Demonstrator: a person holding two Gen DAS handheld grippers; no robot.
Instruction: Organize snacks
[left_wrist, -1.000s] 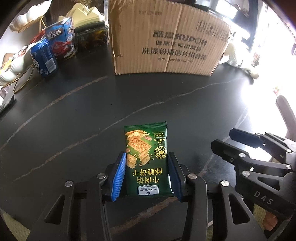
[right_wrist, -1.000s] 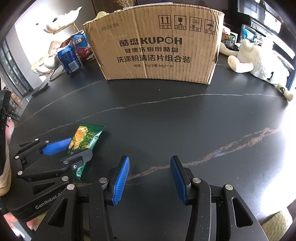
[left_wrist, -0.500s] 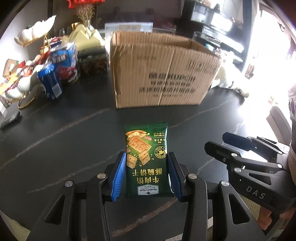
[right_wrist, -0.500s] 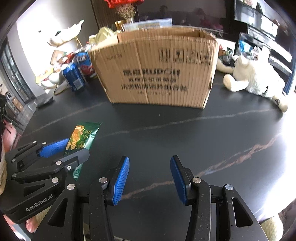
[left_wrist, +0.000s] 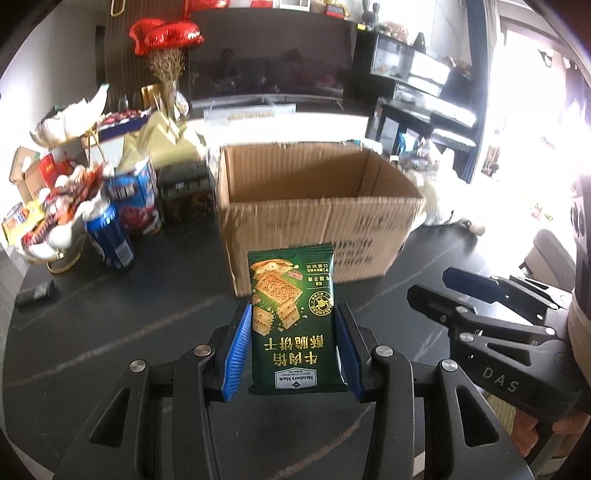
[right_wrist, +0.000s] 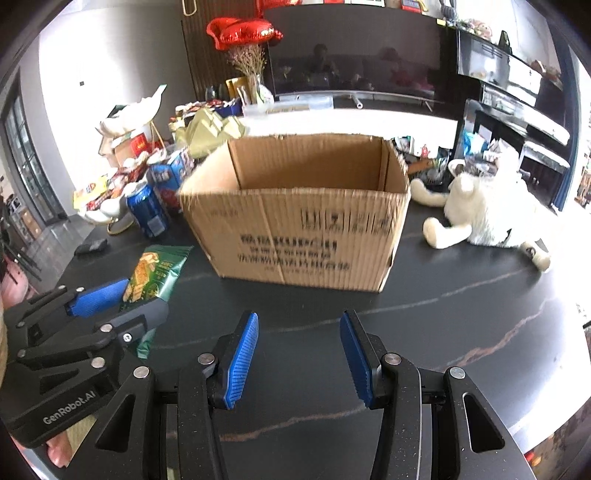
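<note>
A green cracker packet (left_wrist: 293, 317) stands upright between the blue pads of my left gripper (left_wrist: 293, 314), which is shut on it above the black table. From the right wrist view the same green packet (right_wrist: 157, 271) shows at the left in the left gripper (right_wrist: 110, 299). My right gripper (right_wrist: 298, 325) is open with nothing between its fingers, and it shows at the right of the left wrist view as the right gripper (left_wrist: 443, 284). An open cardboard box (left_wrist: 317, 206) stands just beyond the packet, its inside bare where visible; the same box (right_wrist: 303, 221) fills the middle of the right wrist view.
Left of the box are a blue can (left_wrist: 109, 240), a blue-and-red snack box (left_wrist: 135, 199) and a gold stand heaped with snacks (left_wrist: 51, 218). A small dark object (left_wrist: 35, 293) lies at the table's left edge. A white plush toy (right_wrist: 480, 210) lies to the right.
Both grippers have risen, the left one carrying the packet. The views now look over the box's rim into its open top, and the room behind has come into sight.
</note>
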